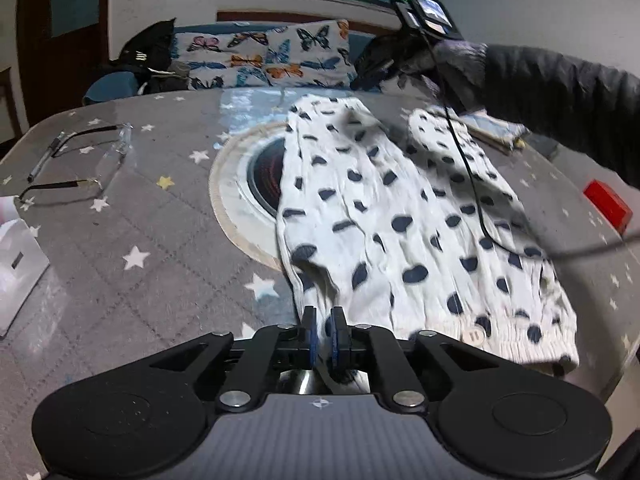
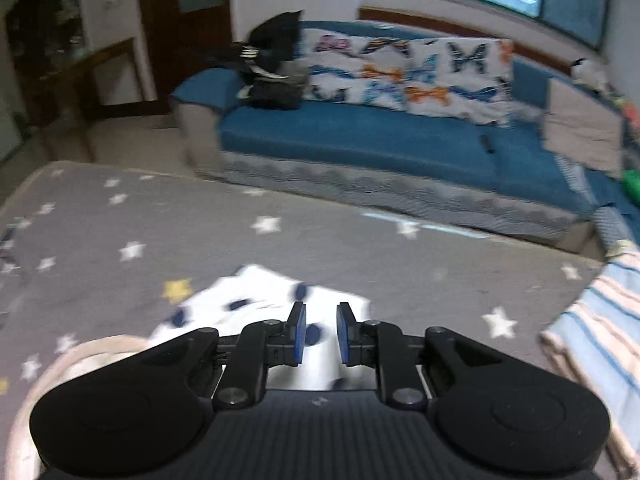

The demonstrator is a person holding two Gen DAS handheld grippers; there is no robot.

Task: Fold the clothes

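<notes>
Far to the left of the left gripper (image 1: 324, 334), spectacles (image 1: 86, 160) and a pen (image 1: 42, 162) lie on the star-printed table cover (image 1: 132, 240), with a white box (image 1: 14, 268) nearer on the same side. Any sideways sweep of cloth that way could drag them along.

The left gripper's blue pads (image 1: 313, 338) stand almost together, with only a thin slit between them. The near corner of the spotted garment (image 1: 384, 216) runs in under the fingertips, so it looks pinched, though the bite seems shallow. If the corner is lifted quickly, the thin hold could slip and the fold would collapse.

Ahead of those fingers, and a little to their left, the garment partly covers a round recess (image 1: 256, 176) in the table. Cloth pulled across its rim may catch there and bunch.

Ahead and to the right, the person's right arm reaches over the far end of the garment, and a black cable (image 1: 472, 200) trails across the cloth. A fold brought over from either end could trap or snag it.

The right gripper (image 2: 321, 330) is partly open with nothing between its pads. The garment's far edge (image 2: 256, 300) lies just below and to the left of its fingertips. The picture is blurred, so closing now may miss the edge or take only one layer. Well to the right of those fingers, a striped cloth (image 2: 600, 320) could be caught by a wide swing.
</notes>
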